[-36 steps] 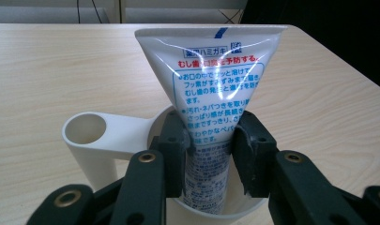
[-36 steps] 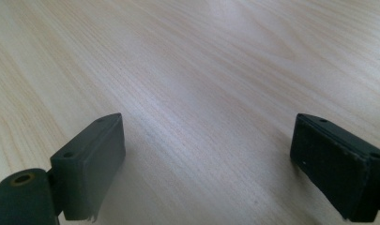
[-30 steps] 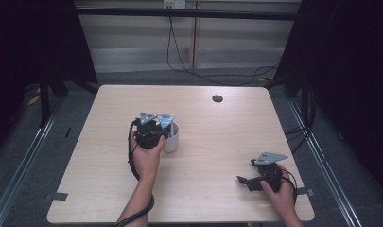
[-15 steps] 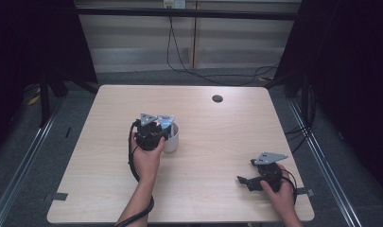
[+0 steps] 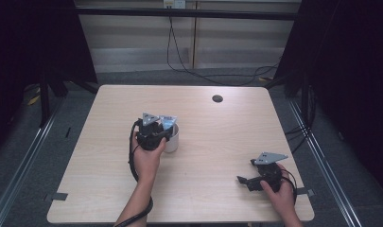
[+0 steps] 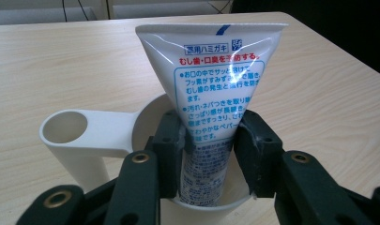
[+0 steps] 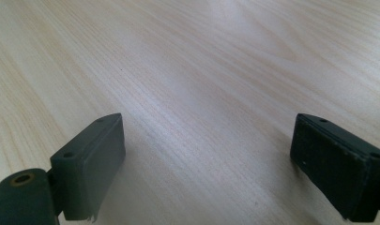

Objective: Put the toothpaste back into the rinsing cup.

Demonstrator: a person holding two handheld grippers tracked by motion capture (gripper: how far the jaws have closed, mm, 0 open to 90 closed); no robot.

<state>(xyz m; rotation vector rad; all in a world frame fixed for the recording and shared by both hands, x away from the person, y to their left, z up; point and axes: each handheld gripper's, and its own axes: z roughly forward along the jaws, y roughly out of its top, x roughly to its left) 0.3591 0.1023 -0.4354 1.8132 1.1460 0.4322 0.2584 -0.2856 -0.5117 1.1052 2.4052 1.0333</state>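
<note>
Toothpaste tube (image 6: 215,89) stands crimp-end up w/ its lower part inside the white cup (image 6: 145,119), mid-left of the surface (image 5: 217,137). Left gripper (image 6: 211,140) has its jaws clamped on the tube's lower body, just above the rim.

Likely step: seating the tube in the cup. To do it well: keep the tube vertical, lower till the base rests on the cup's floor, then let go slowly so the cup doesn't tip; its side handle ring (image 6: 64,127) makes it lopsided.

Right gripper (image 7: 211,154) rests near the surface's front-right edge, jaws wide apart & holding nothing; it could steady the cup.
</note>
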